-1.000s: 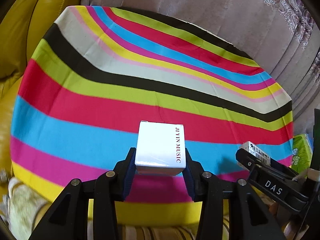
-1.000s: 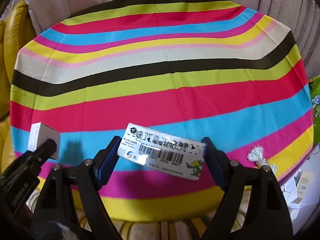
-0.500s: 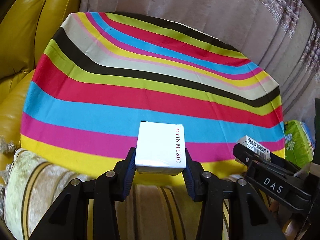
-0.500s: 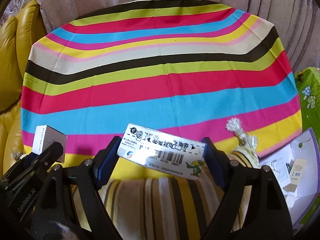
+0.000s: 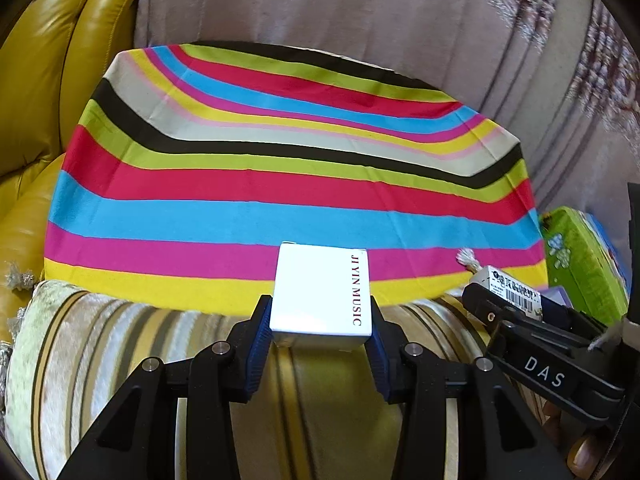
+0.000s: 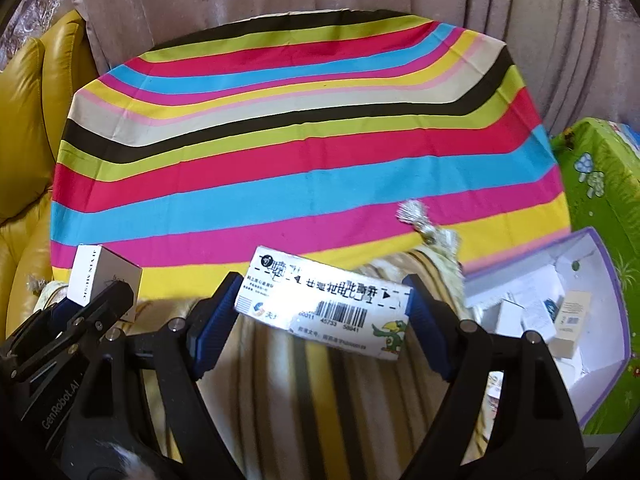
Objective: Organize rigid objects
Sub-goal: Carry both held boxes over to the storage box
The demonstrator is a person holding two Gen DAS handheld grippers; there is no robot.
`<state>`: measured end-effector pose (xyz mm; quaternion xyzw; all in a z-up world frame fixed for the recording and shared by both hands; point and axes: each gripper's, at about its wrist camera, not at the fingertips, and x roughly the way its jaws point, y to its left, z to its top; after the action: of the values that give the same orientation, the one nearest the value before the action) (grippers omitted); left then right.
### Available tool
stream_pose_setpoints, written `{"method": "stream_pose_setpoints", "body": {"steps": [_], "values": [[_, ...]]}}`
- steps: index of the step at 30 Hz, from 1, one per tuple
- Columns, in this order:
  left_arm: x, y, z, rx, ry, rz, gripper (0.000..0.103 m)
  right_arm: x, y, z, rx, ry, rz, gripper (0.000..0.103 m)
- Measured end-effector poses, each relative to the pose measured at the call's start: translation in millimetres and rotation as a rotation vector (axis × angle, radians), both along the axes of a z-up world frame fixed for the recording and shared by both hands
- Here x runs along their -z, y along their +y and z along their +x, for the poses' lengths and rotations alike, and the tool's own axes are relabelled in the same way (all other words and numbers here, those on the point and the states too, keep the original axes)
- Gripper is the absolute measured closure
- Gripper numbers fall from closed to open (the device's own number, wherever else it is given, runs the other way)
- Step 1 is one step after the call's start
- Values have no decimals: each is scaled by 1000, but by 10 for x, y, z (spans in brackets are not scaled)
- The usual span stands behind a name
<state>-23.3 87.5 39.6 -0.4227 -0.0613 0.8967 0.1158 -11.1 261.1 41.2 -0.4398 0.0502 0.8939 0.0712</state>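
My left gripper (image 5: 320, 320) is shut on a small white box (image 5: 318, 288) lettered JIYIN MUSIC, held in the air above a striped cushion. The same box (image 6: 102, 276) shows at the left of the right wrist view. My right gripper (image 6: 322, 304) is shut on a long white carton (image 6: 324, 300) with a barcode and a green parrot picture, clamped end to end. That carton (image 5: 510, 286) peeks out at the right of the left wrist view. Both boxes hang just off the near edge of the round table with the striped cloth (image 5: 280, 184).
An open purple-edged white box (image 6: 560, 312) with several small cartons inside lies at the right, on a green patterned surface (image 6: 600, 184). A striped cushion (image 5: 120, 352) with tassels lies under the grippers. A yellow leather sofa (image 5: 40, 100) stands left, and curtains hang behind the table.
Both grippers have drawn back from the table with their boxes and risen a little. The table has slid away, and the cushion and the open box have come into view.
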Motion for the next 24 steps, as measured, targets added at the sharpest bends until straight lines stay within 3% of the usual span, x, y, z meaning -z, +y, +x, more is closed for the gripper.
{"method": "stream_pose_setpoints", "body": {"steps": [24], "values": [[-62, 852, 458, 227, 16, -46, 59, -70, 987, 836, 153, -9, 31, 21]]}}
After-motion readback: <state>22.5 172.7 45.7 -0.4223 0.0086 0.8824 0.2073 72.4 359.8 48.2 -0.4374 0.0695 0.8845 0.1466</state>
